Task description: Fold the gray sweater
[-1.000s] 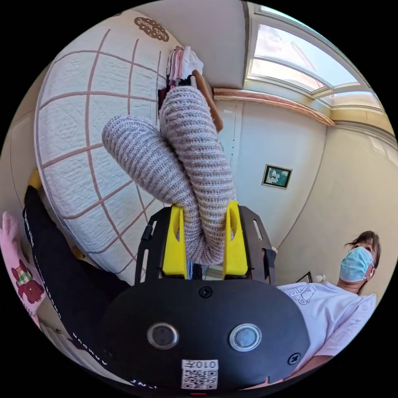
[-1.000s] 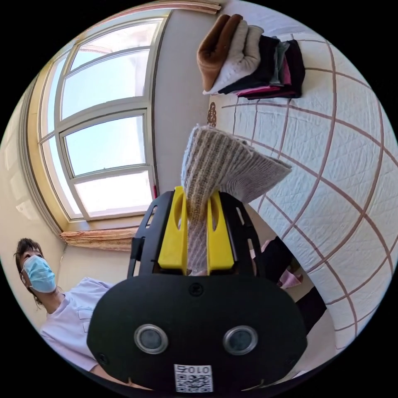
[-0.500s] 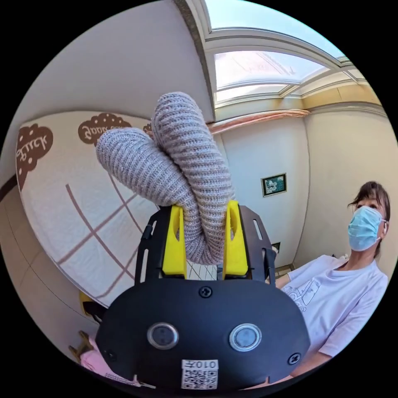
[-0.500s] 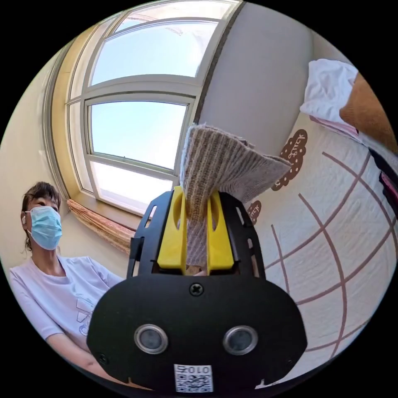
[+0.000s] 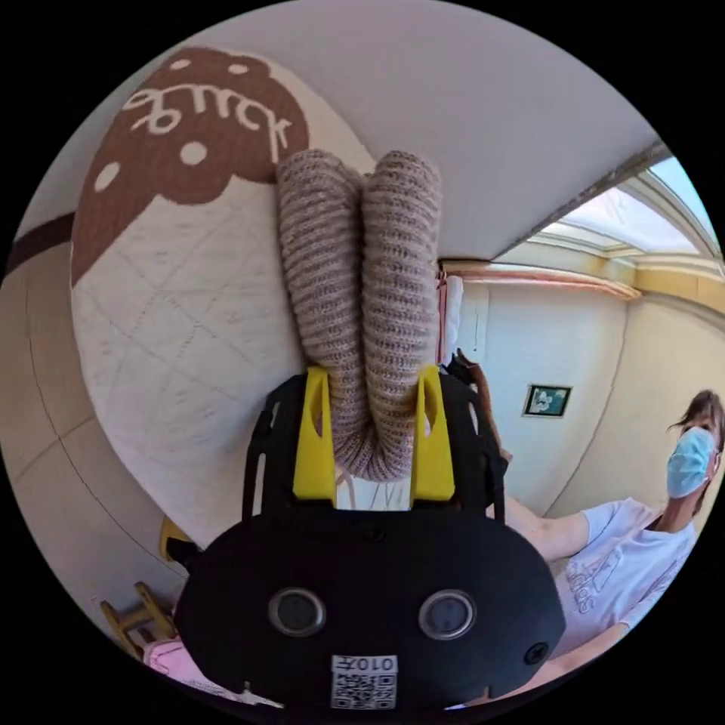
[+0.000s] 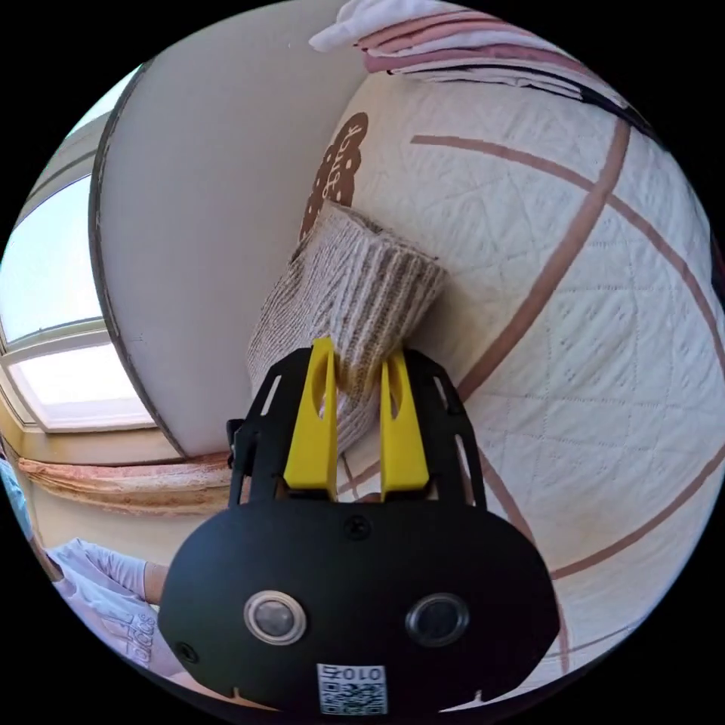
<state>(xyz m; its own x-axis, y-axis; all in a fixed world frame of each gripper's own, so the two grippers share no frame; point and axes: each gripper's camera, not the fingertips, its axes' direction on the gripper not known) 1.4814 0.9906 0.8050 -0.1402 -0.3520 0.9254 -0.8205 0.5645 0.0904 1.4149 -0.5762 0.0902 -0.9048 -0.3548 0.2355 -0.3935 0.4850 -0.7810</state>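
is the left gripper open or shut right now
Shut on the gray sweater: the left gripper has both yellow jaws pressing a doubled-over roll of knit between them.

Sweater (image 5: 362, 302) body hidden behind its own folds and the fingers (image 5: 315, 438). Stack of clothes (image 6: 453, 45) cut by frame edge. Person (image 6: 113, 596) mostly cropped. Wall picture (image 5: 547, 400) too small to read.

Sweater (image 5: 361, 302) roll ends now parallel; right end (image 6: 362, 291) touching quilt (image 6: 604, 340).
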